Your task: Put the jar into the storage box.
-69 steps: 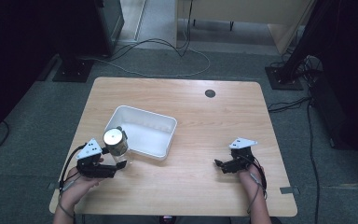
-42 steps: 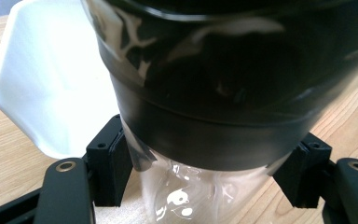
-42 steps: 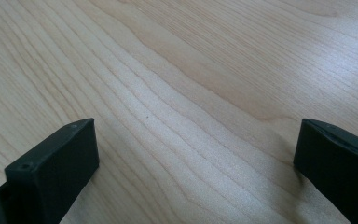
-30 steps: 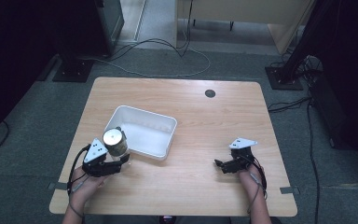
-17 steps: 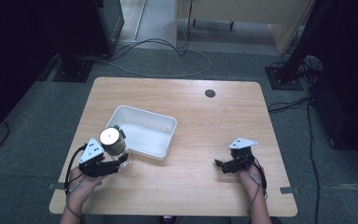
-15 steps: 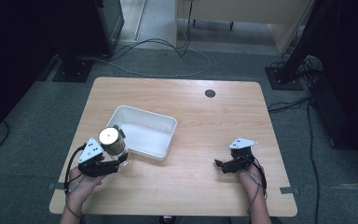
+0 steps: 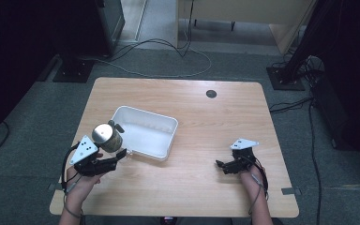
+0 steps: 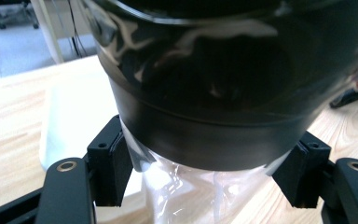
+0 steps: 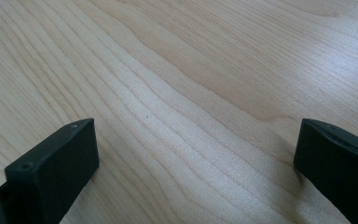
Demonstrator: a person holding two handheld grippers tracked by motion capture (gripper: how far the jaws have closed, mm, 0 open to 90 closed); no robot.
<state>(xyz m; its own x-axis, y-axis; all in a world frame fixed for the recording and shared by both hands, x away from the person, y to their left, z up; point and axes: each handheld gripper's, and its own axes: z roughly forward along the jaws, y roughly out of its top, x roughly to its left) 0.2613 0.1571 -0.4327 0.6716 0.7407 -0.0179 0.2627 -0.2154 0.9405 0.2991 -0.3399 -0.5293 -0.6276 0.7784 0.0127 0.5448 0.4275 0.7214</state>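
My left gripper [image 7: 118, 155] is shut on a container [image 7: 106, 135] with a shiny metal top, a black band and a clear lower body. I hold it tilted in the air, just off the near left corner of the white tray [image 7: 146, 135]. In the left gripper view the container [image 8: 205, 93] looms close, and the pads [image 8: 113, 169] of the left gripper [image 8: 205, 179] press its sides below the black band. My right gripper [image 7: 220, 165] rests low over the table's right half, open. Between the wide-apart jaws of the right gripper [image 9: 196, 163] lies bare wood.
The wooden table [image 7: 215, 126] has a small dark grommet [image 7: 211, 93] near its far edge. The white tray looks empty inside. Cables and stand bases lie on the grey floor beyond the table.
My left gripper has carried the container a little to the left and slightly up, away from the tray's corner. The right gripper has stayed where it was.
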